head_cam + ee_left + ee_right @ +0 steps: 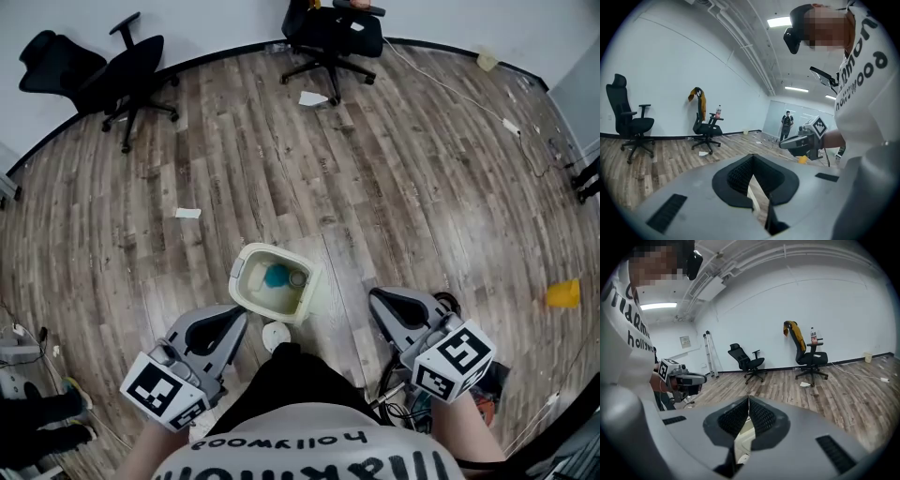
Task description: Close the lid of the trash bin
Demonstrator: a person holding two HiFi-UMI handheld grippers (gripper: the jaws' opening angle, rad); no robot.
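Note:
A small cream trash bin [242, 277] stands on the wood floor just in front of me. It is open at the top, with a blue item [276, 276] and a grey item inside; its lid [316, 292] seems to stand up along the right side. My left gripper [234, 319] hangs shut at the bin's near left, apart from it. Right of the bin, my right gripper [380, 300] is shut too, with nothing held. A strip of the cream bin [744, 433] shows under the shut right gripper [749, 398]. The left gripper [752, 157] points across the room.
Two black office chairs [127, 70] [333, 37] stand by the far wall. Paper scraps [187, 213] [313, 97] lie on the floor, a yellow object [563, 293] at the right. A white round piece [276, 335] lies near my feet. A person [787, 123] stands far off.

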